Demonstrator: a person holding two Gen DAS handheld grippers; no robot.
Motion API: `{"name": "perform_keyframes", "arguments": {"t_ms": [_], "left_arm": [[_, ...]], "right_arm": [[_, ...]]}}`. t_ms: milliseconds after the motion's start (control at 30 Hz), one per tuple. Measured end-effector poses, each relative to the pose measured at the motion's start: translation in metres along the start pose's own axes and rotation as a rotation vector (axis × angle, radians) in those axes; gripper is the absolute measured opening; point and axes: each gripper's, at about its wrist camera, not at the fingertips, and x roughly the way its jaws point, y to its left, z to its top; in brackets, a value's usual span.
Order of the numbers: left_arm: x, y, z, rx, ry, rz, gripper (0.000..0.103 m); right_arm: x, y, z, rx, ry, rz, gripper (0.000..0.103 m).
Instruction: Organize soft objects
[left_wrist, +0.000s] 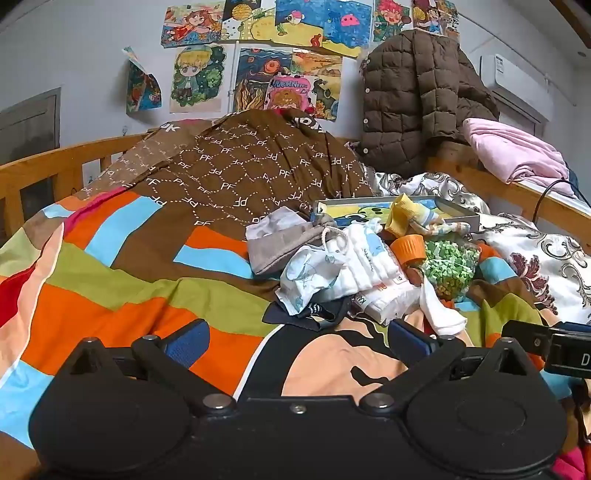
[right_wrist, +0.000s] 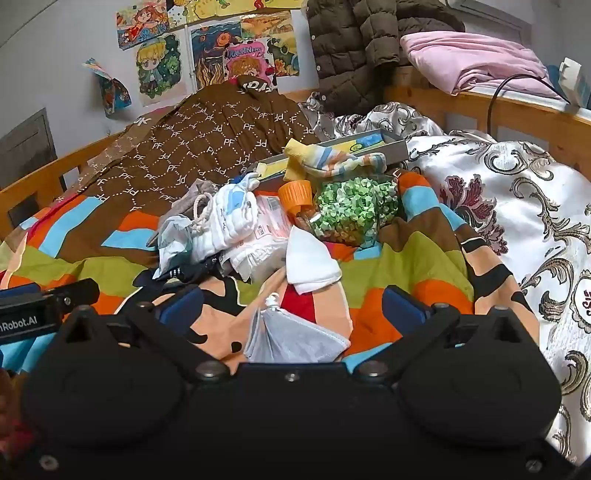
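A pile of soft things lies on the colourful bedspread (left_wrist: 122, 291): a grey pouch (left_wrist: 280, 243), white folded cloths (left_wrist: 365, 258), a patterned white cloth (left_wrist: 310, 277), a white sock (left_wrist: 441, 310), a dark blue garment (left_wrist: 314, 314) and a yellow striped sock (left_wrist: 410, 218). My left gripper (left_wrist: 297, 341) is open and empty, just short of the pile. My right gripper (right_wrist: 291, 304) is open, with a grey cloth (right_wrist: 291, 338) lying between its fingers; the white sock (right_wrist: 310, 264) and white cloths (right_wrist: 229, 221) lie just beyond.
A jar of green bits with an orange lid (left_wrist: 443, 262) lies in the pile. A flat picture box (left_wrist: 391, 208) sits behind it. A brown quilt (left_wrist: 240, 173), floral cover (right_wrist: 498, 192), brown jacket (left_wrist: 413, 103) and pink blanket (left_wrist: 517, 151) lie further back. Wooden rails (left_wrist: 55, 170) edge the bed.
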Motion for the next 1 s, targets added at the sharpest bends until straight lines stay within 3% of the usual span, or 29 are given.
{"name": "perform_keyframes", "arguments": {"t_ms": [1000], "left_arm": [[0.0003,0.0001,0.0001,-0.002,0.011,0.0,0.102]], "right_arm": [[0.0,0.0003,0.0001,0.008,0.006,0.01,0.103]]}}
